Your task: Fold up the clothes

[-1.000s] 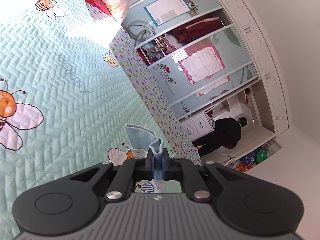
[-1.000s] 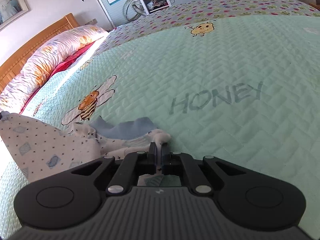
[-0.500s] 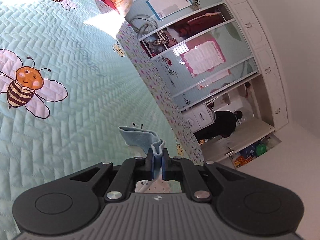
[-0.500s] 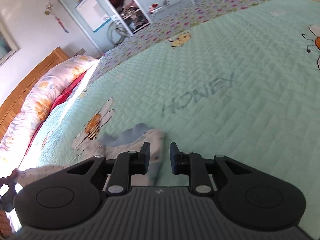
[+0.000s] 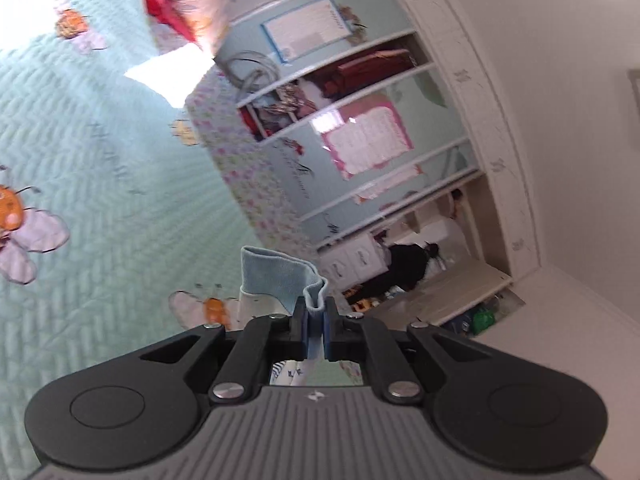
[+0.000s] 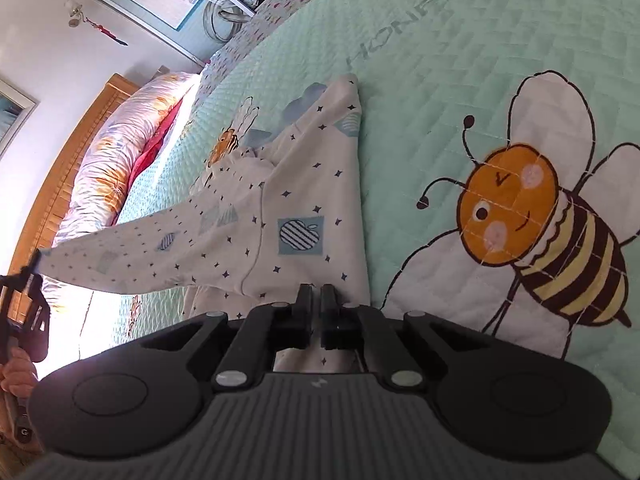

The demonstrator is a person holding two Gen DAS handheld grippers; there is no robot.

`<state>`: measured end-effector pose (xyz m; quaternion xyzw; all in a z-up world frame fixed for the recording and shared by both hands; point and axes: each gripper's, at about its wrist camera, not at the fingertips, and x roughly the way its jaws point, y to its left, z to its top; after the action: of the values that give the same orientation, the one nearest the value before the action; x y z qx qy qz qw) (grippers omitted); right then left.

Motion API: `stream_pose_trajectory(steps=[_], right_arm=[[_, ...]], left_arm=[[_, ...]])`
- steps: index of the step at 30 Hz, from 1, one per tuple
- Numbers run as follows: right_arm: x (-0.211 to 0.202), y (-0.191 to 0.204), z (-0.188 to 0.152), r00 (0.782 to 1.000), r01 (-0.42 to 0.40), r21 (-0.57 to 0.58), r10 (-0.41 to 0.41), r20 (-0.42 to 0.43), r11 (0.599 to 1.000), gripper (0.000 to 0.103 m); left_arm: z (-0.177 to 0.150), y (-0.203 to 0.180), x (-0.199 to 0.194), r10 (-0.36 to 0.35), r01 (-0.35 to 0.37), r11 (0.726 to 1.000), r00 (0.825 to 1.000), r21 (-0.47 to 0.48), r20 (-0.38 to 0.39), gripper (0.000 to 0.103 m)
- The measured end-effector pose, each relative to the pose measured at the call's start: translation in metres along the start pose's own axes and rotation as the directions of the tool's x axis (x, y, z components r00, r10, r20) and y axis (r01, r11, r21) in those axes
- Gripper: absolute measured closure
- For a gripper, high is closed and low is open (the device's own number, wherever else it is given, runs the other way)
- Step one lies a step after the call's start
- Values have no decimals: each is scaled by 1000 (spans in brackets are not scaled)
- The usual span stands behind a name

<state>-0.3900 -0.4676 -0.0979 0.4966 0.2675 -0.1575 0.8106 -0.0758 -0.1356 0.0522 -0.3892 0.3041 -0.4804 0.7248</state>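
The left tool (image 5: 316,312) pinches the white star-printed garment's (image 6: 304,200) light blue cuff (image 5: 280,276), while the right tool (image 6: 316,300) is closing over the garment on the mint quilted bed (image 6: 460,60).

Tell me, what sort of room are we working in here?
A home bedroom, most likely: the work surface is a bed under a mint quilted bedspread with bee pictures, a wooden headboard with pillows stands at one end, and a wardrobe faces it.

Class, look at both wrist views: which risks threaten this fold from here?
1. The left gripper pinches only the light blue cuff of the white star-print garment; a tug may slip it free.
2. The right gripper looks shut on the garment's edge, so the stretched fabric could drag its bunched far end crooked.
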Motion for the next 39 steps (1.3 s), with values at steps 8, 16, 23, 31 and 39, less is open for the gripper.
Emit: stream_pose_trajectory(steps=[8,16,23,31,39], right_arm=[[-57,-36,-42,977,-208,221,193,87,953,63],[-96,-62,-93,969,-246,280,229,94,928,60],[-111,-43,-99,966,-256,181,246,75,950,52],[-104,-32,-92,940,-341,127,335,63,931,46],[-91,-31,-87,941,-338,169,335,47,926,44]], left_arm=[[-145,-135,37,-42,577,673,655,463,-755,97],[-220,-73,42,270,520,639,539,567,-798,93],[-199,-58,23,149,425,779,589,461,-795,45],[-192,-24,22,102,208,926,665,315,-740,45],[-232,-36,46,233,244,853,613,462,-755,57]])
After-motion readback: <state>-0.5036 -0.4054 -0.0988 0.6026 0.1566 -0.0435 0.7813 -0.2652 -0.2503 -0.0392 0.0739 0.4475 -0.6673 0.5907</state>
